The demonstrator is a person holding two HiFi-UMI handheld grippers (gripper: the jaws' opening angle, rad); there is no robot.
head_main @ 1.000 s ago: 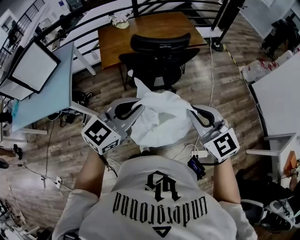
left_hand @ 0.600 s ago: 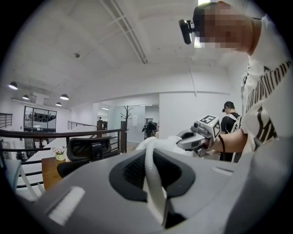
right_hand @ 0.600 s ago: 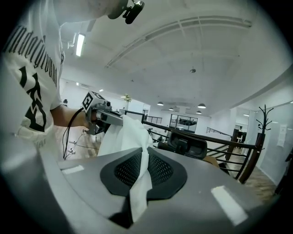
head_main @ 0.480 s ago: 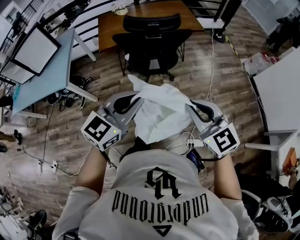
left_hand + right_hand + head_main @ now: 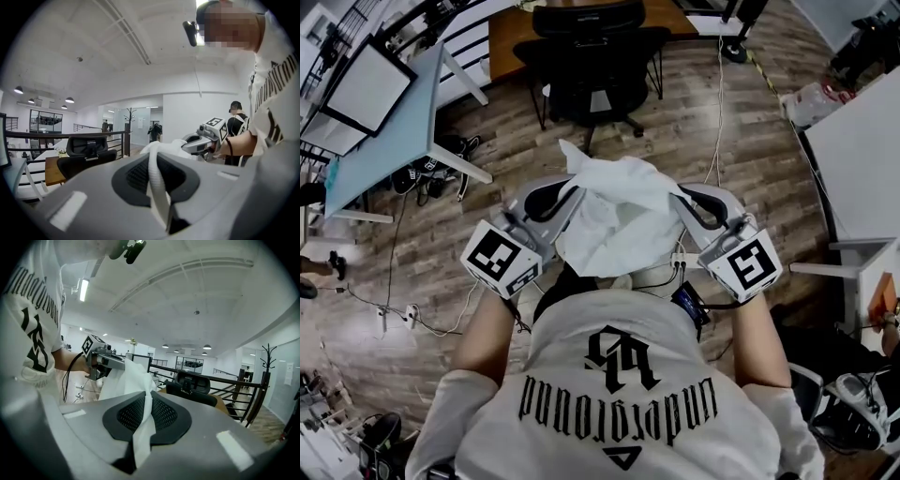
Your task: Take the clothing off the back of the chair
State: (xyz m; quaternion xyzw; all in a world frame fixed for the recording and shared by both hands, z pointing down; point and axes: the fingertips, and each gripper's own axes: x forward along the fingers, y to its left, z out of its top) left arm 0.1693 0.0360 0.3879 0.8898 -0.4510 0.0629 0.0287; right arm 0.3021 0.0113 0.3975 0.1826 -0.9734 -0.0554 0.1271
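A white piece of clothing (image 5: pixel 614 220) hangs bunched between my two grippers, in front of my chest and clear of the chair. My left gripper (image 5: pixel 570 194) is shut on its left edge; a white fold (image 5: pixel 157 180) runs between the jaws. My right gripper (image 5: pixel 682 202) is shut on the right edge, with cloth (image 5: pixel 140 427) pinched in its jaws. The black office chair (image 5: pixel 591 52) stands at the top of the head view with its back bare. It also shows in the left gripper view as the chair (image 5: pixel 89 152) and in the right gripper view as the chair (image 5: pixel 194 385).
A light blue table (image 5: pixel 384 159) with a monitor (image 5: pixel 356 89) stands at the left, a wooden desk (image 5: pixel 511 37) behind the chair, and a white table (image 5: pixel 862 159) at the right. Cables (image 5: pixel 717 112) trail over the wooden floor. A person (image 5: pixel 239 122) stands in the background.
Both grippers have drawn back from the chair with the clothing still held between them. The chair has slid toward the top of the head view.
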